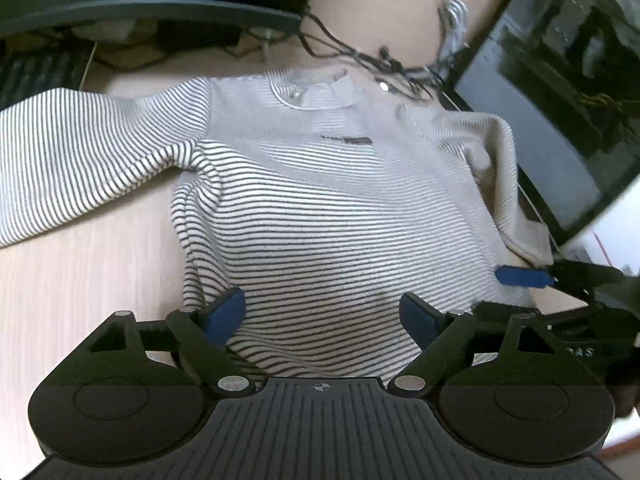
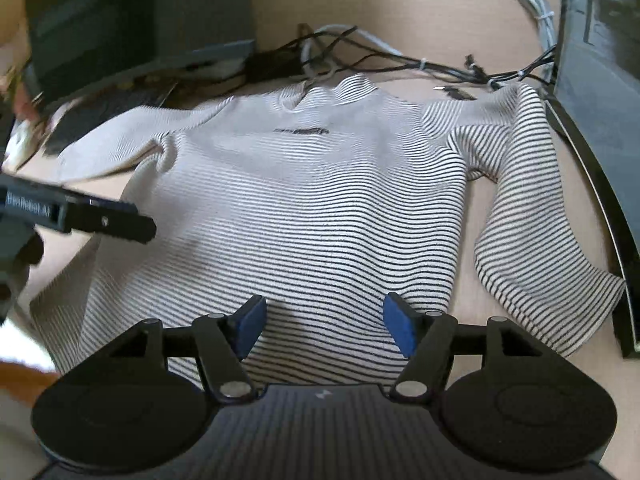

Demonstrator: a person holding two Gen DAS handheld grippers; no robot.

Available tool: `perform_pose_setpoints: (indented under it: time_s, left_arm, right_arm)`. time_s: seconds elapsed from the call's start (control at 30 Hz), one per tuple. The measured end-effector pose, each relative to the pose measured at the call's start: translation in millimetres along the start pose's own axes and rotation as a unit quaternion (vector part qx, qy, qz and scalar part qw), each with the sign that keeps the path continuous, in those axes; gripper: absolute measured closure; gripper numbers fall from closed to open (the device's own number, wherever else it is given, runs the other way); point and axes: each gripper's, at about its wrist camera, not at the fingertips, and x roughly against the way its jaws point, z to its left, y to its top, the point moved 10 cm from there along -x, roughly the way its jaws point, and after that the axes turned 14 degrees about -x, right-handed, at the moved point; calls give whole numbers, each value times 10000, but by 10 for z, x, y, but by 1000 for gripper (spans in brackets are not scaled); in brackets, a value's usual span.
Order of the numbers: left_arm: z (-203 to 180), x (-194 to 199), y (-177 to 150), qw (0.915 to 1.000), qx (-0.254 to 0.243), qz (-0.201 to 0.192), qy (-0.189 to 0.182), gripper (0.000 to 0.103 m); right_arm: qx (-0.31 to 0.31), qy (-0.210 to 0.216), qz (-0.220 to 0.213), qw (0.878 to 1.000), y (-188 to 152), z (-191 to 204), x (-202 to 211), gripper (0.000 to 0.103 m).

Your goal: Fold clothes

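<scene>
A white shirt with thin black stripes (image 1: 332, 216) lies face up on the pale wooden table (image 1: 80, 280), its collar (image 1: 312, 92) at the far side. The left sleeve stretches out to the left; the right sleeve (image 2: 532, 216) is folded down beside the body. My left gripper (image 1: 322, 314) hovers open over the lower part of the body, nothing between its blue pads. My right gripper (image 2: 326, 326) is open too, above the hem of the shirt (image 2: 312, 220). One of the right gripper's blue pads (image 1: 520, 276) shows near the shirt's right edge. A black finger (image 2: 108, 222) of the left gripper reaches in from the left.
A dark monitor (image 2: 600, 92) stands along the right side, close to the folded sleeve. A tangle of black and white cables (image 2: 400, 62) lies just beyond the collar. A dark box-like device (image 2: 132, 20) and a keyboard (image 1: 36, 76) sit at the back left.
</scene>
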Motion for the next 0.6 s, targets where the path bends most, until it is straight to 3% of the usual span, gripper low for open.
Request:
perform_pose_setpoints:
  time_s: [0.13, 0.23, 0.37, 0.5, 0.6]
  left_arm:
    - [-103, 129, -131, 9994, 125, 64, -316, 14]
    - [-43, 229, -80, 9990, 290, -77, -326, 13]
    - [225, 363, 142, 9986, 290, -429, 110, 8]
    - [545, 234, 360, 9968, 410, -573, 367, 9]
    - [835, 109, 456, 9942, 555, -571, 727, 17]
  right_arm:
    - [217, -90, 103, 9997, -99, 24, 71, 38]
    - [6, -199, 96, 9998, 6, 14, 93, 46]
    - [-375, -336, -378, 9980, 345, 9, 177, 65]
    - [-444, -363, -591, 9966, 656, 102, 6, 65]
    - [-261, -524, -407, 9975, 725, 121, -269, 65]
